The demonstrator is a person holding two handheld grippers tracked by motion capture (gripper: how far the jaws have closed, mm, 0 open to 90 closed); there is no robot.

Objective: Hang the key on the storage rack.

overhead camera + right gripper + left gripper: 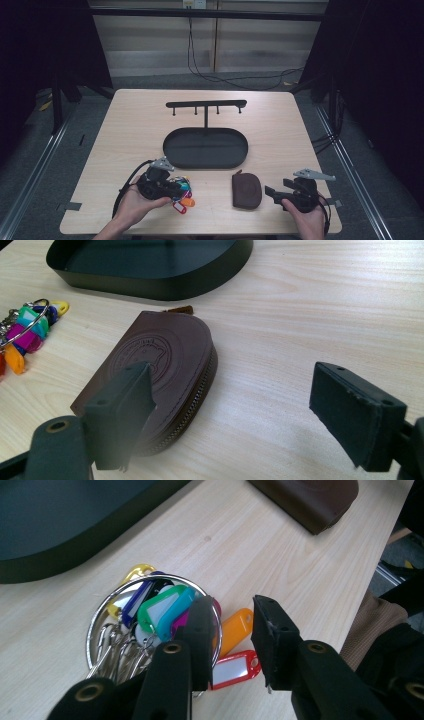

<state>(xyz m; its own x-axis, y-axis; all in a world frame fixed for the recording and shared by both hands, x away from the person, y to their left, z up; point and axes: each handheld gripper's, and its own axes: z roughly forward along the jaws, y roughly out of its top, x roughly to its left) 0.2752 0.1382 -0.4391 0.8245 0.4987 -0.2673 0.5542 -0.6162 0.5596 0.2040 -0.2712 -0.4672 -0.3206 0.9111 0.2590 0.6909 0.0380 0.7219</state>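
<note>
A steel key ring [182, 196] with several coloured tags lies near the table's front left. My left gripper [176, 189] hovers right over it. In the left gripper view the jaws [232, 610] stand partly apart: the left one covers the right rim of the ring [150, 610], and an orange tag [235, 630] and a red tag show in the gap, untouched. A brown zipped pouch [246, 190] lies right of the keys. My right gripper [277, 187] is open beside it; in its own view [230, 375] one jaw hangs over the pouch [160, 355] and the other over bare wood.
A black oval tray [210, 150] sits mid-table, with a T-shaped hook rack [206, 104] rising from its far side. The tray's wall [150, 287] lies just beyond the pouch. The keys [27, 330] lie left of the pouch. The table's front edge is close behind both hands.
</note>
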